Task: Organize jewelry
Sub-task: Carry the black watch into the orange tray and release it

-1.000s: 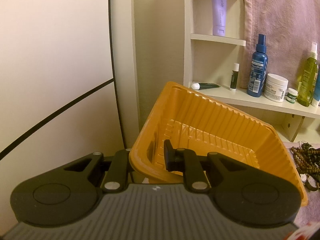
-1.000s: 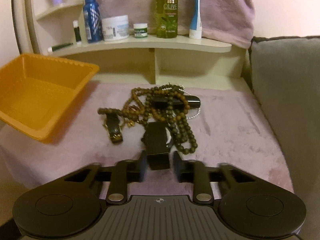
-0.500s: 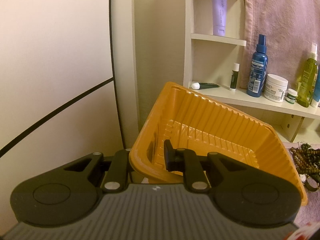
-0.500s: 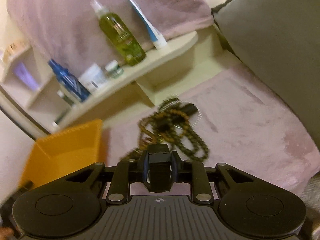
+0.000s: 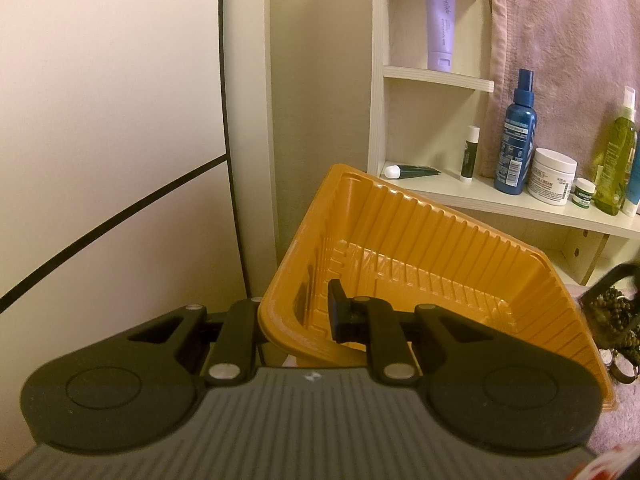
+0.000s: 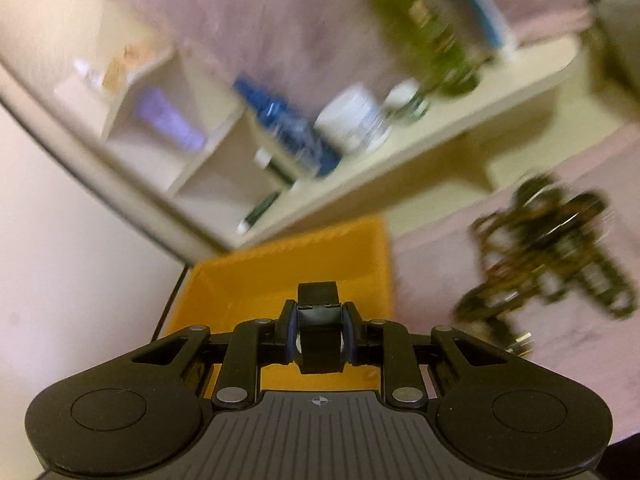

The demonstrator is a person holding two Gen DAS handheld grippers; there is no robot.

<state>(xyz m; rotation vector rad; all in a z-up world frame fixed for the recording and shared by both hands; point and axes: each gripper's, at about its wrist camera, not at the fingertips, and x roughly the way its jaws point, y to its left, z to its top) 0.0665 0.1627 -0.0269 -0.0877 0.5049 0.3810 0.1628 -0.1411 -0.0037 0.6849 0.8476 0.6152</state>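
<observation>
My left gripper (image 5: pixel 296 316) is shut on the near rim of an orange plastic tray (image 5: pixel 420 264) and holds it tilted up. My right gripper (image 6: pixel 320 336) is shut on a black watch (image 6: pixel 319 330) and holds it above the tray (image 6: pixel 288 272), in a blurred view. A pile of brown bead necklaces and bracelets (image 6: pixel 552 240) lies on the pink cloth to the right; its edge shows in the left wrist view (image 5: pixel 612 312).
A white shelf unit (image 5: pixel 460 196) behind the tray carries a blue spray bottle (image 5: pixel 516 144), a white cream jar (image 5: pixel 554 176), a green bottle (image 5: pixel 614 160) and a purple tube (image 5: pixel 442 24). A pink towel hangs behind. A cream wall is on the left.
My right gripper closed on the black watch, lifted it off the cloth and swung left over the orange tray. The left gripper and tray stayed still.
</observation>
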